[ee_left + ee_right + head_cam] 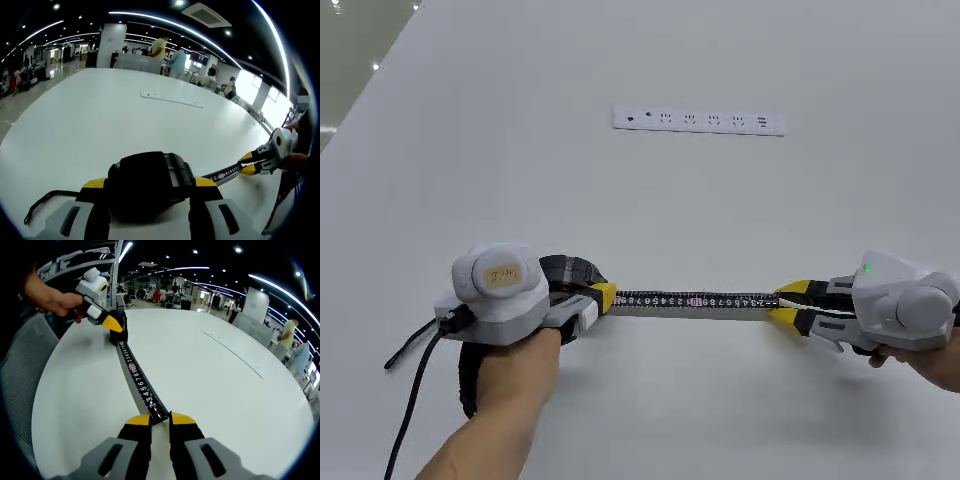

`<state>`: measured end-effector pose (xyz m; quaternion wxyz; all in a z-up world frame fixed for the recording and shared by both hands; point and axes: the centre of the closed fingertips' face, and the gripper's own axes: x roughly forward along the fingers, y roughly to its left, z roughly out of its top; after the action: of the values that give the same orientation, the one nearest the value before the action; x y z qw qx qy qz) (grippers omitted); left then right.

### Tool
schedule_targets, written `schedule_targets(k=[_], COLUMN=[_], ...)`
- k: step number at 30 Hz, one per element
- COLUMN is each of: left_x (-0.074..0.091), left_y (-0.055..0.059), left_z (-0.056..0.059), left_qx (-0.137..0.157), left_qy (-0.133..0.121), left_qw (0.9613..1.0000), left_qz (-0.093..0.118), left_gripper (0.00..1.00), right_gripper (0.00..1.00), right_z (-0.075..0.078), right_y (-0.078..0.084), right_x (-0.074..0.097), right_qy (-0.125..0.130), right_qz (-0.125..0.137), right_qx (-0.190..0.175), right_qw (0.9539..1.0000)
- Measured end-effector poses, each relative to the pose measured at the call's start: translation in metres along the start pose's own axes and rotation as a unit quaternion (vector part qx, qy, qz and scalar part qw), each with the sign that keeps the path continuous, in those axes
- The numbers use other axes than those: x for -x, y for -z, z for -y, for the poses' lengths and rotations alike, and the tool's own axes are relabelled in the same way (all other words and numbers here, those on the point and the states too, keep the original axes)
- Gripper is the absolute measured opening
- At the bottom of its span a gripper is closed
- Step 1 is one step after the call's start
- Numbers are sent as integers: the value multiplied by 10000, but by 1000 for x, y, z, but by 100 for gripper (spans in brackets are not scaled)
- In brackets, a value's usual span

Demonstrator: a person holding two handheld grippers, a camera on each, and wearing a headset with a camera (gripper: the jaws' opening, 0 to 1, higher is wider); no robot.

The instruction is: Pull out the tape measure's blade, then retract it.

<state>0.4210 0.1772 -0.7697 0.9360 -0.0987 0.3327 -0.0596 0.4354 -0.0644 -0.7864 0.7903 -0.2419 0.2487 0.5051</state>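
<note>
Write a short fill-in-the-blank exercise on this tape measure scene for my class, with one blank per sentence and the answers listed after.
1. The left tongs are shut on the tape measure's black ____.
2. The right tongs pinch the end of the pulled-out ____.
3. Farther back on the white table lies a long white ____ with a row of sockets.

Missing words: case; blade; power strip.

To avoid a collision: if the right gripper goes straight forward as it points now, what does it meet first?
Probably the black plastic tape measure case, held by the left gripper, at the far end of the numbered metal blade that the right gripper pinches.
</note>
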Motion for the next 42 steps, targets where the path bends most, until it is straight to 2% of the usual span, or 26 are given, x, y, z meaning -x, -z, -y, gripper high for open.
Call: schedule_targets(k=[11, 42], left_x=[-1, 0], left_y=[0, 0], left_z=[0, -1], left_qx=[18, 89], left_qy=[16, 74], left_qw=[10000, 9999], left_qz=[-10, -50], left_gripper=[61, 61], right_gripper=[11, 11], right_z=[-3, -28], right_y=[-9, -34], right_x=[-6, -34], right_qy=[-45, -302], right_qz=[65, 275], right_qx=[-12, -91], right_qw=[10000, 9991])
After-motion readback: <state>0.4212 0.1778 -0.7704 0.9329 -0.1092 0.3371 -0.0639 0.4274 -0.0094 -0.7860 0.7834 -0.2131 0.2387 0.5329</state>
